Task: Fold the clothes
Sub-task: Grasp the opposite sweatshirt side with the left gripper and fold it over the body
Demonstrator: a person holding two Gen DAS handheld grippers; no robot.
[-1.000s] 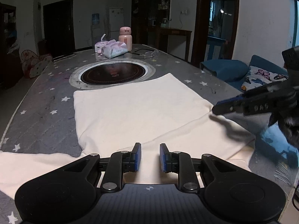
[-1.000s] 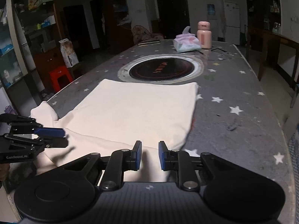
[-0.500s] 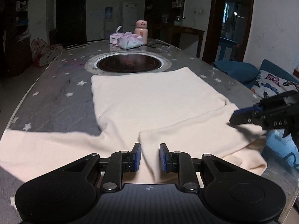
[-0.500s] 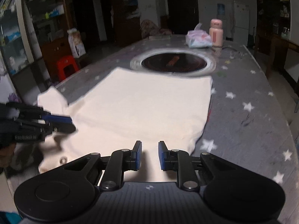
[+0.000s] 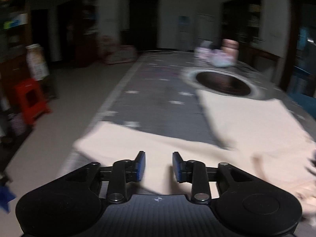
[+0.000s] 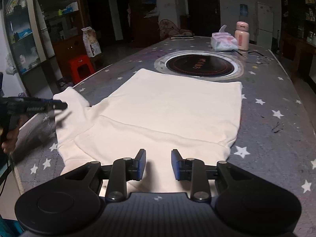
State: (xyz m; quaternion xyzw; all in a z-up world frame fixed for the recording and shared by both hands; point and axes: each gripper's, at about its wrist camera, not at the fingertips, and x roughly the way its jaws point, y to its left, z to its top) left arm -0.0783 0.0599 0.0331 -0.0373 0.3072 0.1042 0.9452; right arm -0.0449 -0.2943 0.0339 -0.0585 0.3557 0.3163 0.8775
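Note:
A cream long-sleeved garment (image 6: 167, 106) lies flat on the grey star-patterned table (image 6: 276, 98), its hem toward the round cooktop. My right gripper (image 6: 158, 164) hovers over the garment's near edge; its jaws are opening and nothing is pinched between the blue pads. The left view is blurred by motion. There my left gripper (image 5: 157, 165) is over the left sleeve (image 5: 118, 138), jaws opening, with cloth below the gap but not gripped. In the right wrist view the left gripper (image 6: 61, 105) points at the sleeve (image 6: 73, 96) near the table's left edge.
A round built-in cooktop (image 6: 200, 64) sits beyond the garment. Behind it stand a tissue pack (image 6: 224, 42) and a pink bottle (image 6: 242, 36), with glasses (image 6: 258, 57) to the right. A red stool (image 6: 81, 66) and shelves are off the table's left side.
My left gripper has swung leftward from the garment's middle to the left sleeve. Both grippers' jaws stand wider apart than before. The right gripper has shifted only slightly.

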